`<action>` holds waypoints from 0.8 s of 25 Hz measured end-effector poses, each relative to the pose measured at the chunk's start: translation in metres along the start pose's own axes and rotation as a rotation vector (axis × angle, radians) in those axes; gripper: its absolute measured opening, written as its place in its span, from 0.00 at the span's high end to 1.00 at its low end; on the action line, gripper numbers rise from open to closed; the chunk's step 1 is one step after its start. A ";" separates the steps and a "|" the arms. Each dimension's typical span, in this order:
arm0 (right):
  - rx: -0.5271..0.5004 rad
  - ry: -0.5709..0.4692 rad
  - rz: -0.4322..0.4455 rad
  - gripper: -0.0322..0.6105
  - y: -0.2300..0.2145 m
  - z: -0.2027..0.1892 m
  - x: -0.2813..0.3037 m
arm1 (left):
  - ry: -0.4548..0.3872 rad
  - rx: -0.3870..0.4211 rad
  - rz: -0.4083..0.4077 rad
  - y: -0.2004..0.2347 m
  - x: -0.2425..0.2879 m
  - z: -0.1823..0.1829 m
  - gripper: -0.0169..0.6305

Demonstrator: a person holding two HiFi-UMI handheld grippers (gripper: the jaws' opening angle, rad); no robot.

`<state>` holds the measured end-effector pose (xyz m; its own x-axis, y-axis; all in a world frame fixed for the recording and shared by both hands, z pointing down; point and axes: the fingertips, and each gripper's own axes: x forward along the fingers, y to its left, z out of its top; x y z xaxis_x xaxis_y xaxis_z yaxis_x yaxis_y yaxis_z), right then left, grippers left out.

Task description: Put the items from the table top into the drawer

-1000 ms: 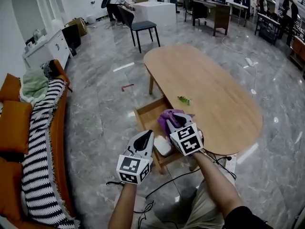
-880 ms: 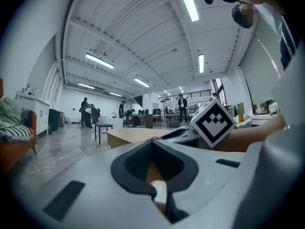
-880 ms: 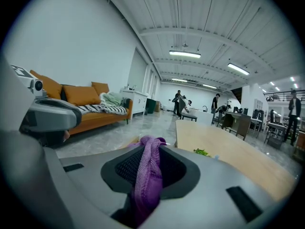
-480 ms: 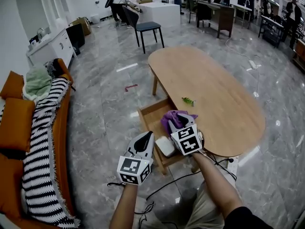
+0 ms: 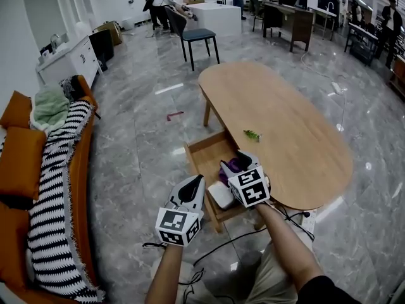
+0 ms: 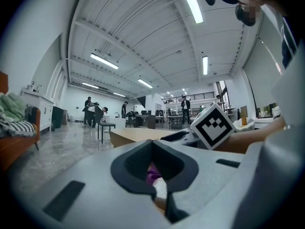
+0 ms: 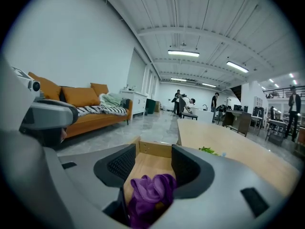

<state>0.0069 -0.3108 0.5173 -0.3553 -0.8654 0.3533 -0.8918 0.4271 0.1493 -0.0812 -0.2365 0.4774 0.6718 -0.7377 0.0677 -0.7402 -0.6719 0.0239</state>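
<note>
Purple crumpled cloth point(image 7: 150, 191) sits over the open light-wood drawer point(image 5: 204, 145), which is pulled out from the oval wooden table point(image 5: 297, 125) on the side nearest us. We find no clear long axis in it, since it is a loose heap of folds pointing no particular way. It lies low between the jaws of the right gripper point(image 5: 239, 160). Those jaws have just been opening and now stand wide, their pads clear of the cloth. We cannot tell whether the cloth rests on the drawer floor.

Just beside it, at the drawer's end farthest from the table, lies a flat white object point(image 5: 219, 195). On the table top, near the drawer, is a small green item point(image 5: 252, 134). The left gripper point(image 5: 198, 178) hovers beside the drawer, away from the table, its jaws closed on nothing.

The only print we make out is the black-and-white square pattern on each gripper's cube.
</note>
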 end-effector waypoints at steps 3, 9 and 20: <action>-0.007 -0.022 0.002 0.60 0.001 0.006 0.000 | 0.000 -0.004 0.002 0.002 0.000 -0.001 0.97; -0.009 -0.011 0.004 0.60 0.002 0.005 -0.001 | -0.016 -0.013 -0.001 0.004 -0.001 0.002 0.97; -0.009 -0.039 0.009 0.60 0.005 0.014 -0.008 | -0.027 -0.022 0.028 0.010 -0.005 0.006 0.97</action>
<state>0.0017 -0.3054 0.5026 -0.3737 -0.8712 0.3183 -0.8861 0.4368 0.1551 -0.0918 -0.2396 0.4712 0.6514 -0.7576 0.0414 -0.7587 -0.6499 0.0443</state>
